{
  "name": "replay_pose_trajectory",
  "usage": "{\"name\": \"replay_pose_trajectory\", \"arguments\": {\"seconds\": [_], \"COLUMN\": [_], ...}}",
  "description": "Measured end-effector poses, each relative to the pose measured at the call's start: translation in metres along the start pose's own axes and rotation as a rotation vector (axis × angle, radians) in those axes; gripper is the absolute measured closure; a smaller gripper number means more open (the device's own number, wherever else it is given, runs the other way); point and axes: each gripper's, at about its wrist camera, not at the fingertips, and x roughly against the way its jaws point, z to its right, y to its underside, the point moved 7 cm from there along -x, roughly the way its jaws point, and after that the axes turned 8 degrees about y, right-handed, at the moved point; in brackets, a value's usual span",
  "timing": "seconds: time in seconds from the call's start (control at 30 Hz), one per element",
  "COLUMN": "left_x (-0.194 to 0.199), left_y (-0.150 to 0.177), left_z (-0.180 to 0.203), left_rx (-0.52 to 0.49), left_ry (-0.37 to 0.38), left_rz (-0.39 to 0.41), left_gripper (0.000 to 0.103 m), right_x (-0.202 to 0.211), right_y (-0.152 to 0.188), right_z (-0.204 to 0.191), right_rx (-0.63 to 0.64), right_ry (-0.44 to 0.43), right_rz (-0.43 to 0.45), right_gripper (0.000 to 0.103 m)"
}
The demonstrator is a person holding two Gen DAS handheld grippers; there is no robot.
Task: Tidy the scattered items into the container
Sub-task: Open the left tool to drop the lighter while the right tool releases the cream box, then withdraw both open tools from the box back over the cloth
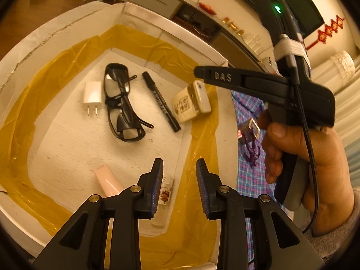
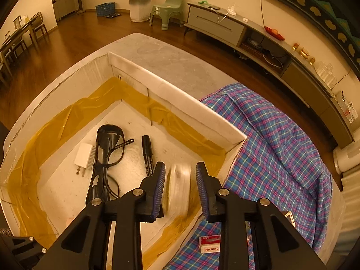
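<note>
Left gripper (image 1: 179, 180): jaws apart, nothing between the pads; it hangs over the near end of the box.
Right gripper (image 2: 180, 185): jaws apart; a pale pack (image 1: 192, 100) shows blurred in the gap, pads not pressing on it; in the left wrist view the pack rests tilted against the taped box wall.
Right hand (image 1: 299, 148): wrapped round the gripper's handle, beside the box.
Box (image 2: 180, 103): white, shallow, its inner edges lined with yellow tape.
Inside the box: white charger plug (image 1: 91, 96), black glasses (image 1: 122, 103) just beside it, black marker (image 1: 161, 102), pink tube (image 1: 108, 183), clear sachet (image 1: 165, 196).
Still outside: small red-and-white box (image 2: 210, 244) and a dark trinket (image 1: 248, 132) on the plaid cloth (image 2: 276, 135).
</note>
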Motion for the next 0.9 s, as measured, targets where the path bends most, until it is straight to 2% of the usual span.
{"name": "replay_pose_trajectory", "arguments": {"seconds": [0.17,0.9], "left_x": [0.002,0.006], "left_y": [-0.003,-0.007], "left_z": [-0.003,-0.004], "left_rx": [0.010,0.023], "left_ry": [0.002,0.013], "left_rz": [0.004,0.019], "left_gripper": [0.071,0.071], "right_x": [0.011,0.040], "right_y": [-0.004,0.020], "right_z": [0.000,-0.015], "right_rx": [-0.009,0.011], "right_ry": [-0.001,-0.068], "right_rz": [0.038,0.075], "right_gripper": [0.067,0.066]}}
